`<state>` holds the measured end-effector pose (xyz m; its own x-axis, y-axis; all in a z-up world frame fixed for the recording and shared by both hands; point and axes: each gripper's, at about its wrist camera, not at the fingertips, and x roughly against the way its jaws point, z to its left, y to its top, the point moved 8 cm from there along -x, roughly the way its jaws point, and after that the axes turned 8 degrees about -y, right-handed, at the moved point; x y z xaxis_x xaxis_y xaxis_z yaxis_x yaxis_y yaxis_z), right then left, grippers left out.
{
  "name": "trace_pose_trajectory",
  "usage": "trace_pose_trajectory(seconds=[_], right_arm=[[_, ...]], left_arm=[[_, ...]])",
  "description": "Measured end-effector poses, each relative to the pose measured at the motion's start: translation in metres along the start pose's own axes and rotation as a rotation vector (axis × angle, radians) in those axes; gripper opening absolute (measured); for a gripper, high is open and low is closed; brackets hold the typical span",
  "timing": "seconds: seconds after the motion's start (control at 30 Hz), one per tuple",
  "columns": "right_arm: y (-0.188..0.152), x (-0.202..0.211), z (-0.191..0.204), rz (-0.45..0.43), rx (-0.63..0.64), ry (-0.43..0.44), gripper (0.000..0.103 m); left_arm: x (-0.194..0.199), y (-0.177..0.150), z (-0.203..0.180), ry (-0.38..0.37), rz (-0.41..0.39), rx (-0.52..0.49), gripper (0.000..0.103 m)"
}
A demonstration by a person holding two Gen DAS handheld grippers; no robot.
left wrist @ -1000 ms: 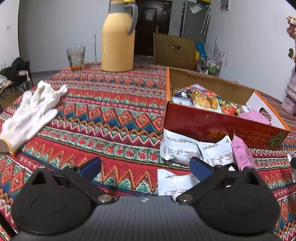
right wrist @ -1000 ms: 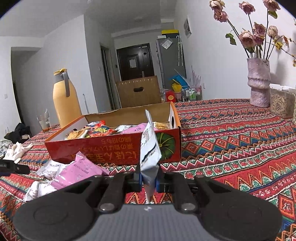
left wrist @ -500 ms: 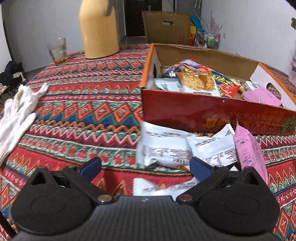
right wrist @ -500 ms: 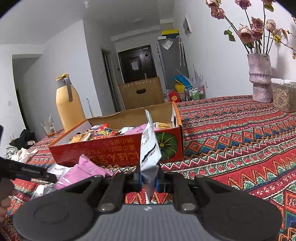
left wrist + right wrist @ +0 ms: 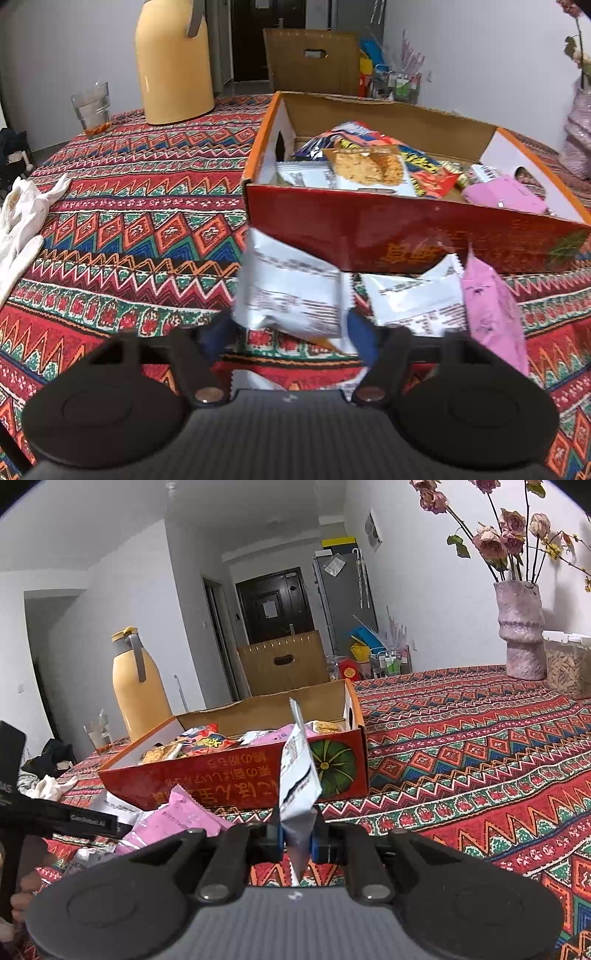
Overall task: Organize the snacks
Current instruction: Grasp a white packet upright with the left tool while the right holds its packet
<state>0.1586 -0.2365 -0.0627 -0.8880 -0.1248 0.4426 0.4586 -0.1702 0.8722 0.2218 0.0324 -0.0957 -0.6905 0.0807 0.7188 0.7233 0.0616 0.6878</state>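
A red cardboard box [image 5: 388,229] [image 5: 236,775] holds several snack packets. In front of it on the tablecloth lie white packets [image 5: 413,299] and a pink packet [image 5: 491,314] [image 5: 173,819]. My left gripper [image 5: 290,338] has its blue fingers closing around a white snack packet [image 5: 291,291], touching its lower edge; the frame is blurred. My right gripper [image 5: 297,836] is shut on another white packet [image 5: 297,775], held upright just in front of the box's right end. The left gripper's arm [image 5: 55,818] shows at the left of the right wrist view.
A yellow thermos jug [image 5: 173,62] [image 5: 138,694] and a glass [image 5: 90,105] stand at the back left. White gloves [image 5: 22,221] lie at the left edge. A vase of flowers [image 5: 521,627] and a clear container [image 5: 567,668] stand at the far right.
My left gripper moved forward to the white packet by the box and its fingers narrowed around it. My right gripper kept holding its packet, rising slightly.
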Motion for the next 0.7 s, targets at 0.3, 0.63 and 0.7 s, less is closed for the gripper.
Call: trace_pose_trajectory(seconds=[0.3,0.63,0.7], right_arm=[[-0.001,-0.002,-0.001,0.006,0.002,-0.014,0.013],[0.0,-0.001,-0.001,0.002,0.002,-0.025,0.013],[0.0,-0.001,-0.002,0.0,0.002,-0.028,0.013]], left_arm=[[0.015,-0.003,0.005,-0.036,-0.029,0.037,0.023],[0.041,-0.002,0.01,-0.045,-0.103,0.039,0.016],[0.046,-0.002,0.011,-0.051,-0.117,0.045,0.015]])
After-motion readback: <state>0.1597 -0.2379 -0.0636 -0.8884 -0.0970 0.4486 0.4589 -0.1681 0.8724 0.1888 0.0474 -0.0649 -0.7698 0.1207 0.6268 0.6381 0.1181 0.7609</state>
